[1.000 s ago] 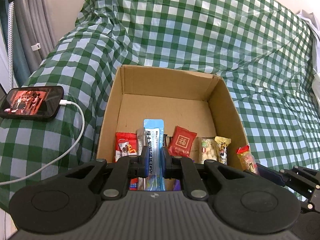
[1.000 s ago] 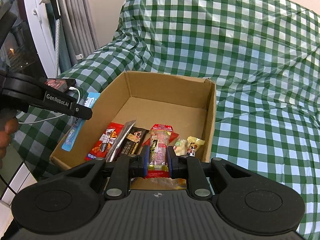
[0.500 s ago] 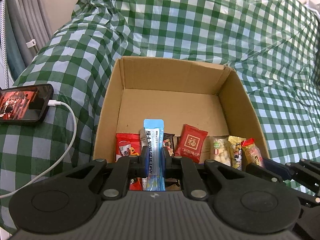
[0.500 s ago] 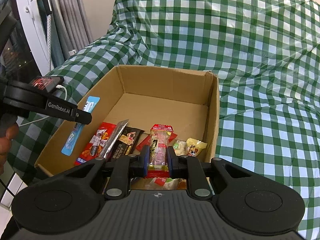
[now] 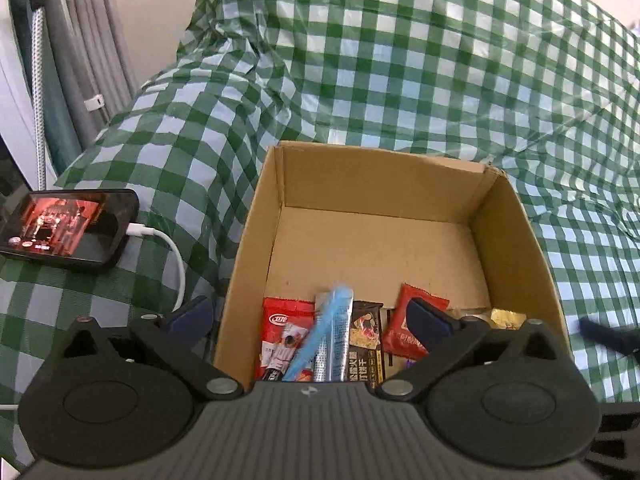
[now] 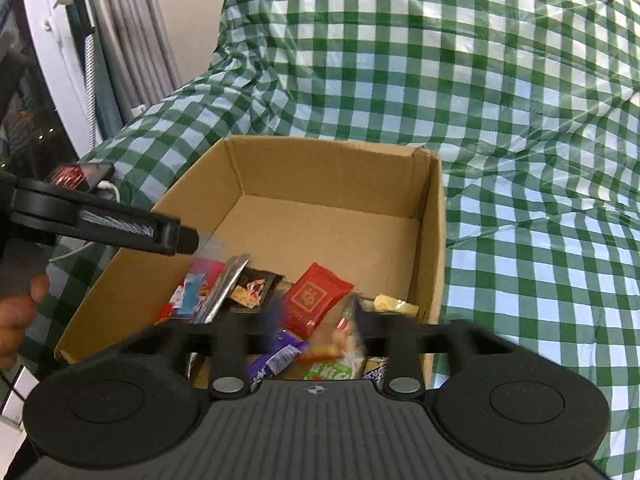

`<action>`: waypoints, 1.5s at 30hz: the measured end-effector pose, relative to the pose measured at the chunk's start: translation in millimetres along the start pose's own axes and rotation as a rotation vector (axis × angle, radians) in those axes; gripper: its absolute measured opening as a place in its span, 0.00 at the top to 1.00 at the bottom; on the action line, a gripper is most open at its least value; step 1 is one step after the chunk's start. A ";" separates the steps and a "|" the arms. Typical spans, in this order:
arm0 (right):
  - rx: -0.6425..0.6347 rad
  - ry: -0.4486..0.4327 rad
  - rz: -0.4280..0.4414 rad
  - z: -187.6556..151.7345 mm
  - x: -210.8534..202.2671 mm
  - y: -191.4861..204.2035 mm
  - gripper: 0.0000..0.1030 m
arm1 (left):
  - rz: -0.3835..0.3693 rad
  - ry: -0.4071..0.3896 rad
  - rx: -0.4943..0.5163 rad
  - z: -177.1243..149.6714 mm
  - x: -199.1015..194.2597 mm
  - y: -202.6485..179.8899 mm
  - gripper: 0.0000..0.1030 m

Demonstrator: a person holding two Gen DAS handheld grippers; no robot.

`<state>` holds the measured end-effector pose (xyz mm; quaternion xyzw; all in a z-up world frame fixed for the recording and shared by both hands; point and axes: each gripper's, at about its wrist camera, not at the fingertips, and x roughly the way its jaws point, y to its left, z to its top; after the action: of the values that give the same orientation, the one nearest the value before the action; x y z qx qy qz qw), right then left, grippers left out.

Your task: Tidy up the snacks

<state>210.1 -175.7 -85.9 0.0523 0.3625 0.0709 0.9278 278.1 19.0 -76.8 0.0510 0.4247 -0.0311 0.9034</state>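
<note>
Blue stick packet (image 5: 322, 336): long, thin, light blue, blurred, tilted; it sits free between the spread fingers of the left claw, over the near end of the box.
Left claw (image 5: 308, 314): wide open, gripping nothing; one finger outside the box's left wall, the other above the red packets.
Right claw (image 6: 316, 322): fingers blurred, parted, nothing pinched; a clear wrapped bar (image 6: 344, 340) lies loose between them in the box.
Cardboard box (image 5: 516, 240): open-topped, on a green checked cloth (image 5: 400, 60); the far half of its floor is bare.
Box contents: red bag (image 5: 282, 340), dark biscuit packet (image 5: 366, 344), red square packet (image 6: 316, 300), purple wrapper (image 6: 276, 360), yellow sweets (image 6: 394, 304), all along the near wall.
Phone (image 5: 64, 228): left of the box, screen lit, white cable (image 5: 176, 260) plugged in.
</note>
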 end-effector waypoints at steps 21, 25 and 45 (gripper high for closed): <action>0.001 0.014 -0.064 -76.6 -120.5 42.2 0.01 | 0.082 0.076 0.042 -97.6 -119.0 3.0 0.00; -0.003 -0.030 -0.082 -83.1 -145.9 45.9 0.01 | 0.076 0.099 0.024 -115.5 -132.4 2.0 0.00; -0.040 -0.138 -0.111 -108.3 -202.9 50.3 0.01 | 0.182 -0.031 -0.033 -151.0 -191.6 -10.3 0.00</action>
<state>-15.8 -155.6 -22.8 0.0184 0.2987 0.0227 0.9539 39.5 29.1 -25.6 0.0737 0.4046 0.0573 0.9097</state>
